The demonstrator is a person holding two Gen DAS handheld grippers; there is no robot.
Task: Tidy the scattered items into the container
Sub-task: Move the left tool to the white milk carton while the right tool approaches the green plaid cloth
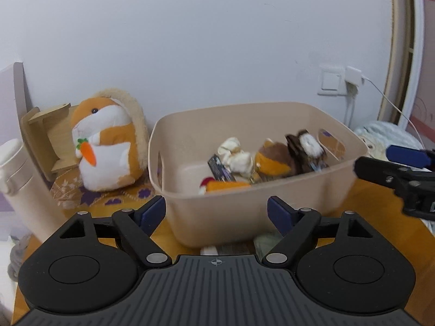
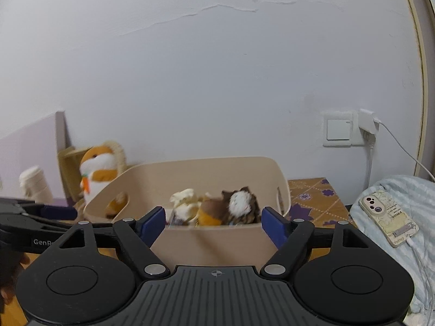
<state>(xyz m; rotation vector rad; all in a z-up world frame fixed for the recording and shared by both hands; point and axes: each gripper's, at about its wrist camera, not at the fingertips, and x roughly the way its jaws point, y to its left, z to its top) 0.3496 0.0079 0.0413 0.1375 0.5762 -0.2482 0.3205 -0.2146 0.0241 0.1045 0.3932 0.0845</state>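
A beige plastic bin (image 1: 244, 212) stands on the wooden table; it also shows in the right wrist view (image 2: 217, 244). Inside lie several small plush toys: a cream one (image 1: 235, 156), an orange-brown one (image 1: 274, 163), a dark brown and white one (image 1: 307, 146), plus an orange item (image 1: 225, 186). My left gripper (image 1: 216, 213) is open and empty in front of the bin's near wall. My right gripper (image 2: 213, 224) is open and empty, just before the bin; it shows at the right edge of the left wrist view (image 1: 391, 167).
A large orange-and-white hamster plush (image 1: 106, 141) holding a carrot sits left of the bin on a patterned cloth, by a wooden stand (image 1: 46, 135) and a cream flask (image 1: 19, 179). A phone (image 2: 388, 217) lies charging on a blue blanket at right. Something pale lies under the bin's front (image 1: 239, 245).
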